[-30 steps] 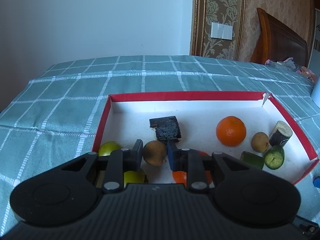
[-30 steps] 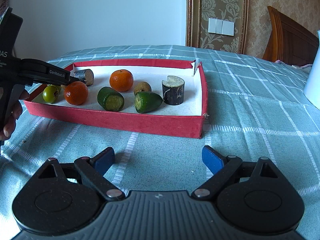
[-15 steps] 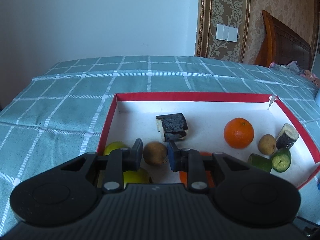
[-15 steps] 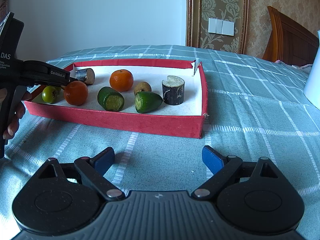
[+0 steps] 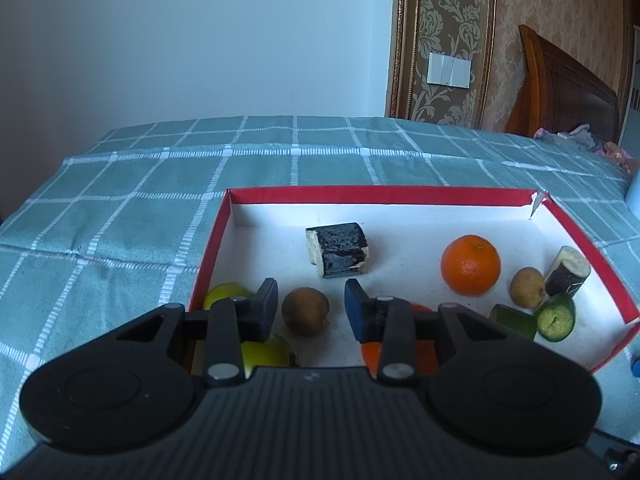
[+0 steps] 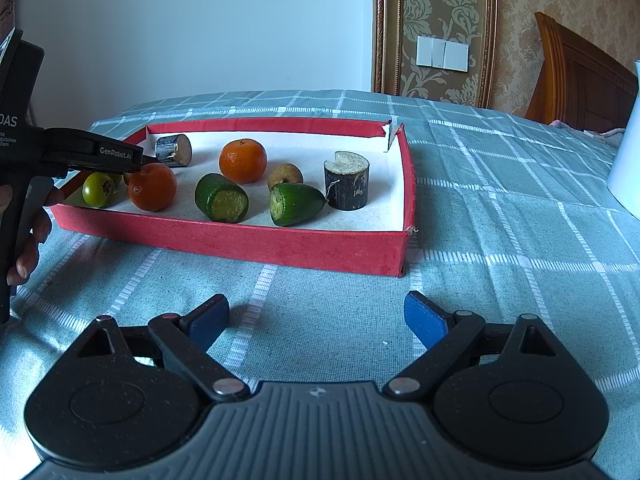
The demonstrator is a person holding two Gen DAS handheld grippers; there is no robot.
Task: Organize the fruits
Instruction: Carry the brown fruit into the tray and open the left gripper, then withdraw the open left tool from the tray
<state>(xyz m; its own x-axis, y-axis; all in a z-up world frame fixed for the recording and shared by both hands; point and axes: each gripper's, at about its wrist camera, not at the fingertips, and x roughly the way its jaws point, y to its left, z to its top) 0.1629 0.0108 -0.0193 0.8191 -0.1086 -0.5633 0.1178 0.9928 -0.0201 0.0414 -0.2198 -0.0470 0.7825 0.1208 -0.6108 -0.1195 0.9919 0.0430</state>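
Left gripper (image 5: 311,300): fingers just parted, brown fruit (image 5: 305,311) loose between. Right gripper (image 6: 316,314): fingers wide, empty.

I see a red tray (image 6: 256,242) with a white floor on a teal, white-checked bedspread (image 6: 500,216); inside it, orange mandarins (image 6: 243,160), green pieces (image 6: 221,198), a brown fruit (image 5: 305,311).

A red tray (image 6: 240,242) on a checked bedspread (image 6: 500,240) holds oranges, green fruit and dark cut pieces; the right gripper (image 6: 316,316) hovers before it, jaws spread wide over bare cloth.
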